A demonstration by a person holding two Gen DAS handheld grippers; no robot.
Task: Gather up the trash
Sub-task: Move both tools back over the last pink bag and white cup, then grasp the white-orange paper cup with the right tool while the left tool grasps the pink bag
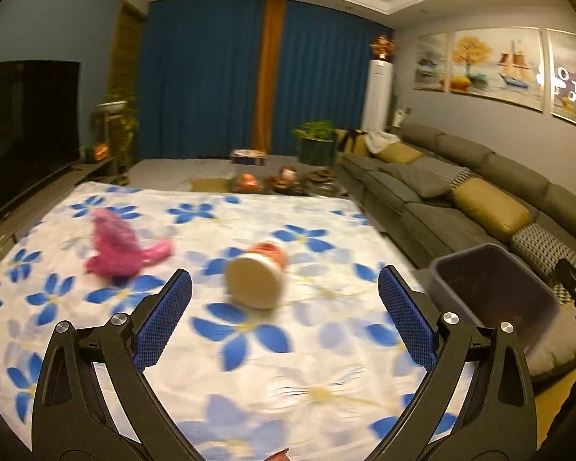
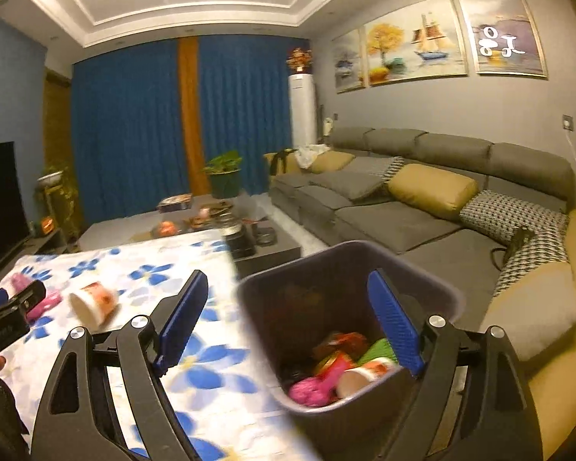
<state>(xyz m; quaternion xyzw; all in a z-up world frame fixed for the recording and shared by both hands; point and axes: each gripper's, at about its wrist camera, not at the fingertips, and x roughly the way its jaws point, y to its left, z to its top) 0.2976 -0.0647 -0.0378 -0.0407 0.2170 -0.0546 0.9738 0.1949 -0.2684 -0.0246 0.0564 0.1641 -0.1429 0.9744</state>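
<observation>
My left gripper (image 1: 284,292): jaws spread wide, nothing between the blue pads; it hangs over the flowered cloth, pointing slightly down at the tipped cup.
My right gripper (image 2: 288,307): jaws also wide and holding nothing; the right pad sits over the bin's mouth, the left pad over the cloth just beside the bin.
Bin (image 2: 434,280): dark grey, open-topped, standing at the cloth's right edge, touching or just off it — I cannot tell which. Inside lie a cup on its side, a pink fluffy lump, and red and green wrappers.
Tipped cup (image 1: 255,278): paper cup with orange print, lying on its side on the cloth, pale base toward me, left of the bin and apart from it. It is blurred in both views.
Pink fluffy thing (image 1: 115,246): on the cloth, farther left of the bin than the cup, well apart from the cup.
Flowered cloth (image 1: 249,384): white with blue flowers, covering the low surface. Its far edge is beyond the cup; its right edge runs alongside the bin.
Open room on the cloth: bare fabric between my left jaws and the cup, and between the cup and the bin.
Sofa (image 2: 422,199): grey, with mustard and patterned cushions, right of the bin and behind it.
Dark low table (image 2: 257,246): behind the bin, crowded with small items.
Curtains (image 1: 211,77): blue, far behind the bin.
Television (image 1: 23,130): dark screen, far left of the bin.
</observation>
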